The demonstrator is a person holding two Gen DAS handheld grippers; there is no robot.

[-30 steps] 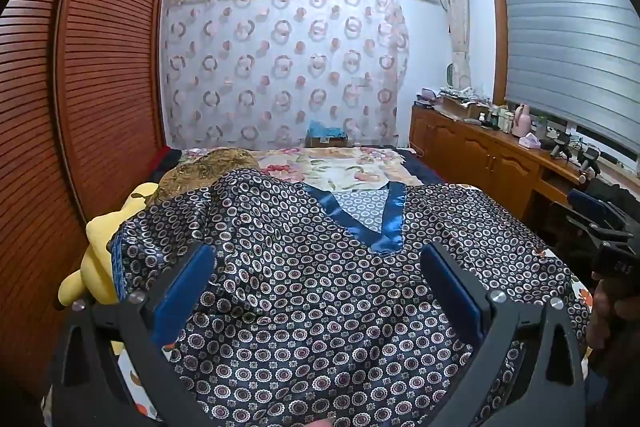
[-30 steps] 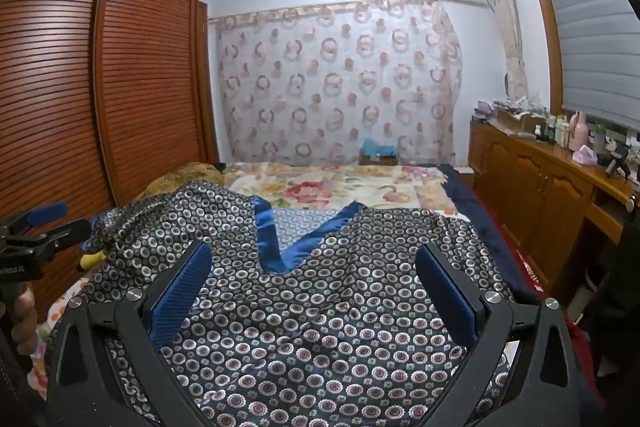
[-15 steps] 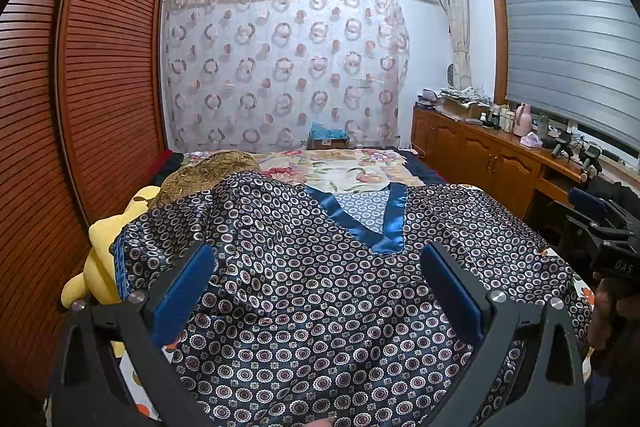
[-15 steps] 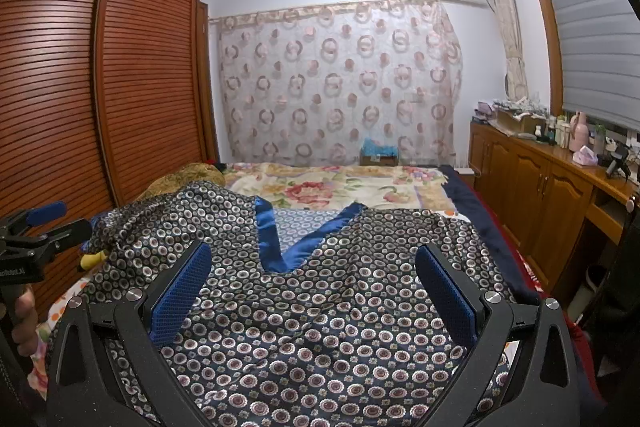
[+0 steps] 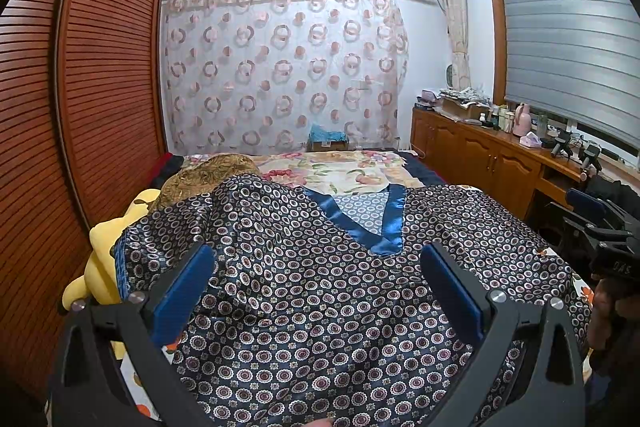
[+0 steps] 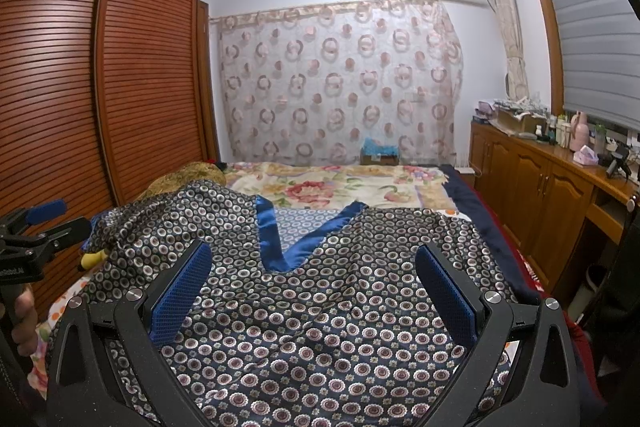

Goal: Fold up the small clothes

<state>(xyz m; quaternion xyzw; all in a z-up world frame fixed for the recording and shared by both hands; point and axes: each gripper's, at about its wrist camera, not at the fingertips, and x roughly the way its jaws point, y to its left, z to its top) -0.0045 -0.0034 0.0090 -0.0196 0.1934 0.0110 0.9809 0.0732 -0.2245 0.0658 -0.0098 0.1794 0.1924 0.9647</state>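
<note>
A dark satin garment (image 5: 312,291) (image 6: 320,307) with a circle print and a blue V-neck band (image 5: 384,227) (image 6: 288,247) lies spread across the bed, neckline pointing away from me. My left gripper (image 5: 320,267) hovers open just above its near part, blue pads wide apart, nothing between them. My right gripper (image 6: 316,267) is likewise open over the cloth, empty. The left gripper (image 6: 36,239) shows at the left edge of the right wrist view, and the right gripper (image 5: 600,227) at the right edge of the left wrist view, each held by a hand.
A floral bedspread (image 6: 340,183) covers the bed beyond the garment. A yellow plush toy (image 5: 104,247) and a brown cushion (image 5: 208,171) sit at the left side by the slatted wardrobe (image 5: 80,87). A wooden cabinet (image 6: 540,195) with bottles runs along the right wall.
Both views have barely shifted; the left wrist view rose very slightly. The garment and both open grippers hold the same positions.
</note>
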